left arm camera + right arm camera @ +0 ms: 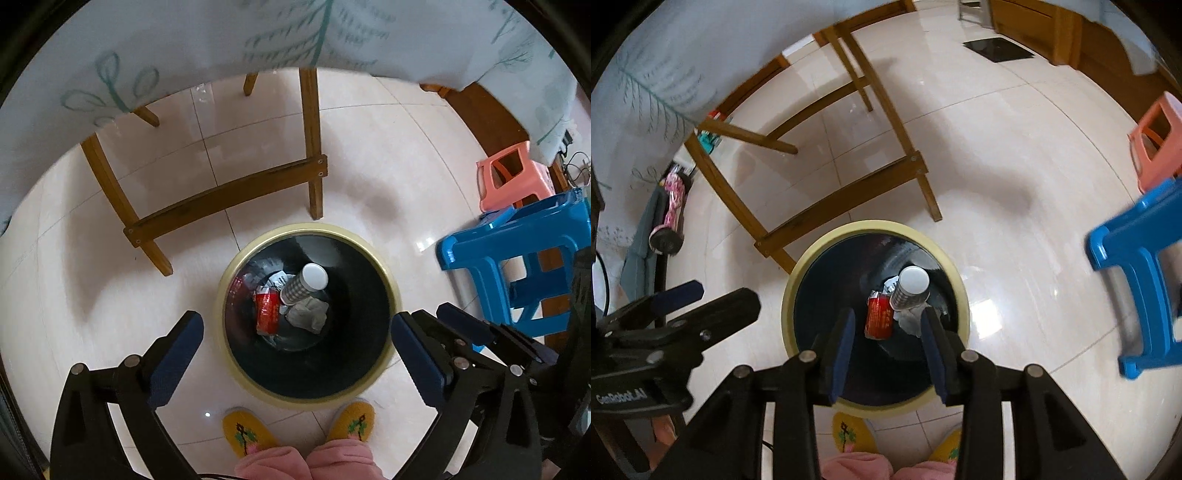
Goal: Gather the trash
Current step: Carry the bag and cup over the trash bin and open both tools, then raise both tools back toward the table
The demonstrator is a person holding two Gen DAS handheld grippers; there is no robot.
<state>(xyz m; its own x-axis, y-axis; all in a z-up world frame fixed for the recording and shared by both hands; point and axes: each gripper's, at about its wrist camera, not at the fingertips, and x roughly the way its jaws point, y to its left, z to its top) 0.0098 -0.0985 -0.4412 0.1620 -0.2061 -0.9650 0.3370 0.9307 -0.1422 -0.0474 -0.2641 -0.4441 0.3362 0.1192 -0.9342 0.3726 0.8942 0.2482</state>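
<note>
Two hand-held grippers (295,343) above bin (236,373)

Both claws (295,328) (888,332) agape, empty

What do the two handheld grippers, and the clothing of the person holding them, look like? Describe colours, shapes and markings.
Both the left gripper and right gripper have black angular linkage arms with silver rivets and dark blue pads. White "GenRobot.AI" lettering marks the left one. The person wears pink trousers and yellow embroidered slippers.
</note>
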